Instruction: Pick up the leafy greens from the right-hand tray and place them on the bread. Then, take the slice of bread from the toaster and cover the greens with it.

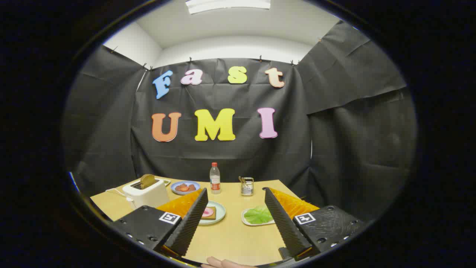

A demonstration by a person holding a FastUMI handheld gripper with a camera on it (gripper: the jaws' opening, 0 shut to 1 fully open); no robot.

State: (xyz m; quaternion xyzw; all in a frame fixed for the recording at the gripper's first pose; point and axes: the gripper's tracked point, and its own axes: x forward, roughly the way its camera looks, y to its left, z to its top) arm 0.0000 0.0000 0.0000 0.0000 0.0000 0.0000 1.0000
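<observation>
My gripper is open above the near part of the wooden table, nothing between its fingers. Green leafy greens lie on a white tray just inside the right finger. A slice of bread with a pink topping rests on a pale round plate beside the left finger, which hides part of it. A white toaster stands beyond the left finger, with a browned bread slice sticking up from its slot.
At the back of the table stand a blue plate of reddish food, a clear bottle with a red cap and a metal holder with utensils. A fingertip of a hand shows at the table's near edge.
</observation>
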